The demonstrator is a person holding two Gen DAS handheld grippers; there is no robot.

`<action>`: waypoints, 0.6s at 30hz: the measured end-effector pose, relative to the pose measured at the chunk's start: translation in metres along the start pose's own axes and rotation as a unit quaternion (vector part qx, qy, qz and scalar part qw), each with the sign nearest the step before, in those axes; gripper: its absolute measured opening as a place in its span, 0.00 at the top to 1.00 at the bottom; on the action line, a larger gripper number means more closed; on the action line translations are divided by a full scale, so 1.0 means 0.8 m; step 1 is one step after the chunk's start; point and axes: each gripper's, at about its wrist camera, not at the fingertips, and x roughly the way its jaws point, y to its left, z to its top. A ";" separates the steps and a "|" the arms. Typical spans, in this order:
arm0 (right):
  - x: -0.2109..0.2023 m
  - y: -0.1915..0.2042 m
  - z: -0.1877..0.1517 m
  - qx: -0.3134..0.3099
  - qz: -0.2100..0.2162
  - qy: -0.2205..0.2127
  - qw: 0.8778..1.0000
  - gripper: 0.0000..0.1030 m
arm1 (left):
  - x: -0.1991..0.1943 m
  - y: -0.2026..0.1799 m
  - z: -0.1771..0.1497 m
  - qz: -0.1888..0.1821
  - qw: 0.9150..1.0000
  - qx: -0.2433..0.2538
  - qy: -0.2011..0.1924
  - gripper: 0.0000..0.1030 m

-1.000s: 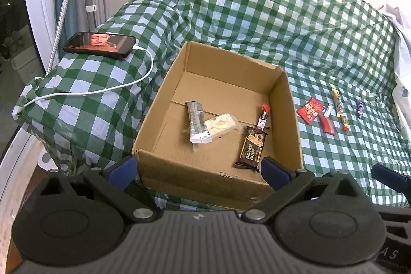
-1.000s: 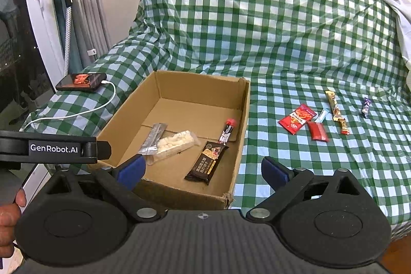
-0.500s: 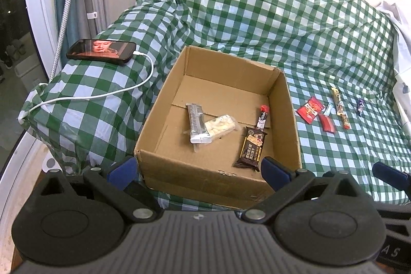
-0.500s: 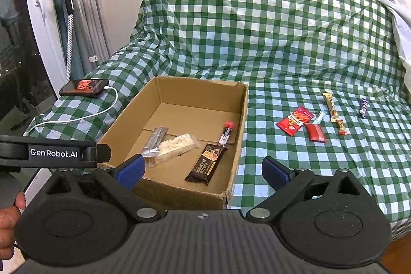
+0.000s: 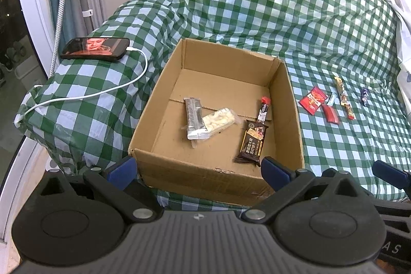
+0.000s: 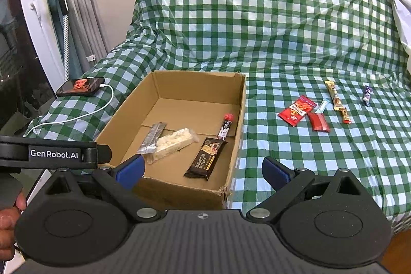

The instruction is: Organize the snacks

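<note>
Both hand-held grippers, left (image 5: 197,167) and right (image 6: 203,168), pulled back, jaws apart, empty; four snacks boxed (image 6: 239,104); five snacks (image 6: 298,110) left on bed.

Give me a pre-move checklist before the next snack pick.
1. Left claw open and holding nothing: ok.
2. Right claw open and holding nothing: ok.
3. Cardboard box open on top, with bare floor for more: ok.
4. Snacks left on the checked cloth: red packet, small red sachet, long bar, purple candy: not ok, still outside the box.
5. Phone and cable away from the snacks: ok.
</note>
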 end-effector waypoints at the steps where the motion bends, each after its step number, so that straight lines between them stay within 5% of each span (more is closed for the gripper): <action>1: 0.002 -0.002 0.000 0.003 0.000 0.001 1.000 0.05 | 0.001 -0.001 0.001 0.001 1.000 0.001 0.000 0.00; 18: 0.032 -0.030 0.002 0.040 -0.002 0.020 0.999 0.05 | 0.031 -0.026 0.021 0.009 1.000 0.016 0.024 0.00</action>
